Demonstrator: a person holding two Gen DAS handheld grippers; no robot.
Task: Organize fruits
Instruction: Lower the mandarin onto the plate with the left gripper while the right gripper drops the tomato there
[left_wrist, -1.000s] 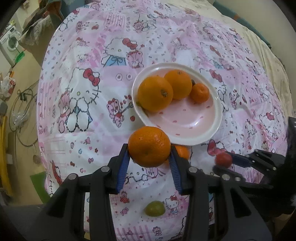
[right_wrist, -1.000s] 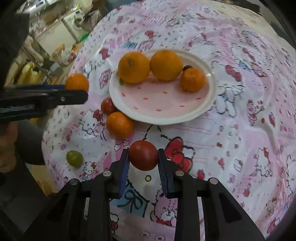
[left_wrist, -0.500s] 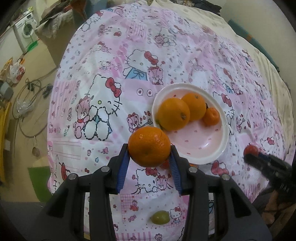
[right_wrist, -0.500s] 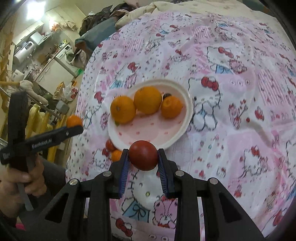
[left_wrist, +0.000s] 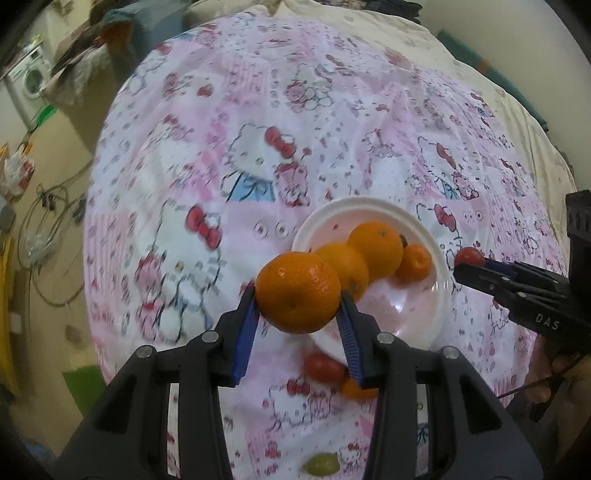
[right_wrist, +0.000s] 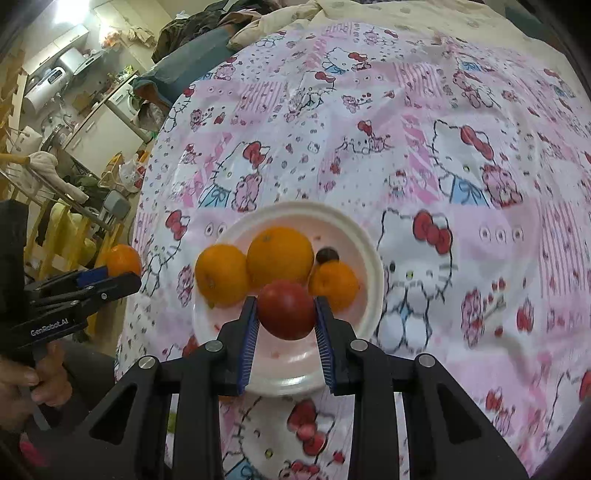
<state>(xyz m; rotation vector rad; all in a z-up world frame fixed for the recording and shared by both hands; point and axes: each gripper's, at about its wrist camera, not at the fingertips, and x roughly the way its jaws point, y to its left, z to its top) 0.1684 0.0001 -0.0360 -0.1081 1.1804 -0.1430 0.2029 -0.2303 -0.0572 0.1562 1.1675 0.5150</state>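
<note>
The left gripper, gripping its orange, now hangs at the near left rim of the plate, having come from the cloth in front. The right gripper carries its tomato over the plate's near part.

My bed is covered by a cream quilt, with a pink cartoon-cat printed sheet spread over it. A white plate sits directly on the sheet. Just beside the plate's near rim lie a small red fruit and a partly hidden orange one. Farther toward me from the plate lies a small green fruit.
</note>
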